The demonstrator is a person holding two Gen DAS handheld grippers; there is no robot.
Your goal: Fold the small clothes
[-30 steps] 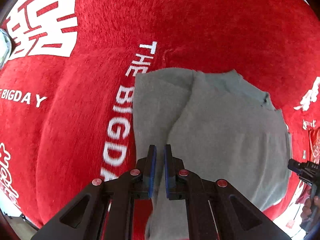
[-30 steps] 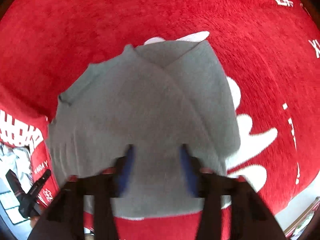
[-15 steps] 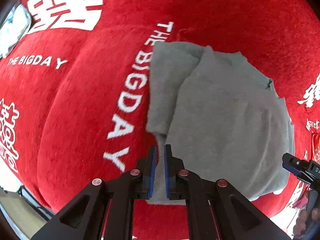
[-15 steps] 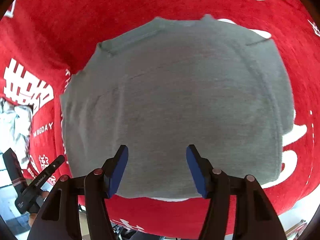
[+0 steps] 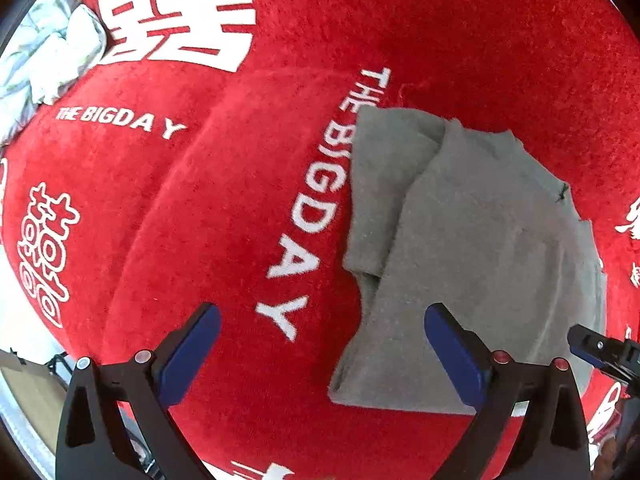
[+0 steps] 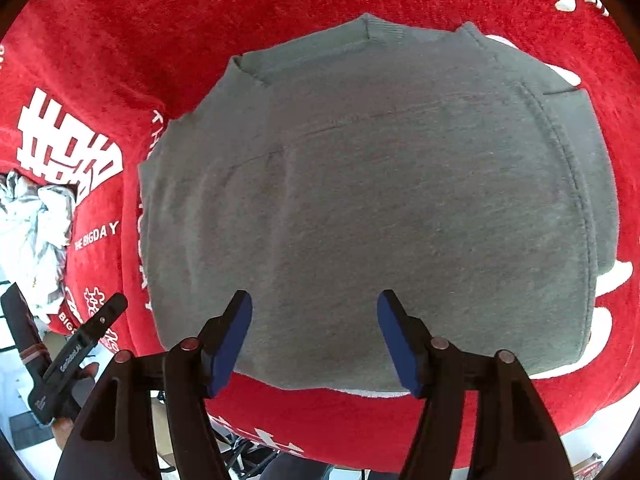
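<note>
The grey garment (image 6: 376,208) lies folded flat on the red cloth (image 5: 208,216), at 3 o'clock in the left wrist view and filling the centre of the right. White crumpled fabric (image 6: 32,236) sits at 9 o'clock. The left gripper (image 5: 322,344) is opening — jaws wide, nothing gripped. The right gripper (image 6: 314,320) is opening above the garment — pads clear.

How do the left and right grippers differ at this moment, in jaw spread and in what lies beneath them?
The left gripper gapes wider than the right gripper; both are opening. The left's span straddles the edge of the gray shirt, mostly above the red cloth; the right hangs wholly above the shirt. Both have blue pads, point downward and hold nothing.
</note>
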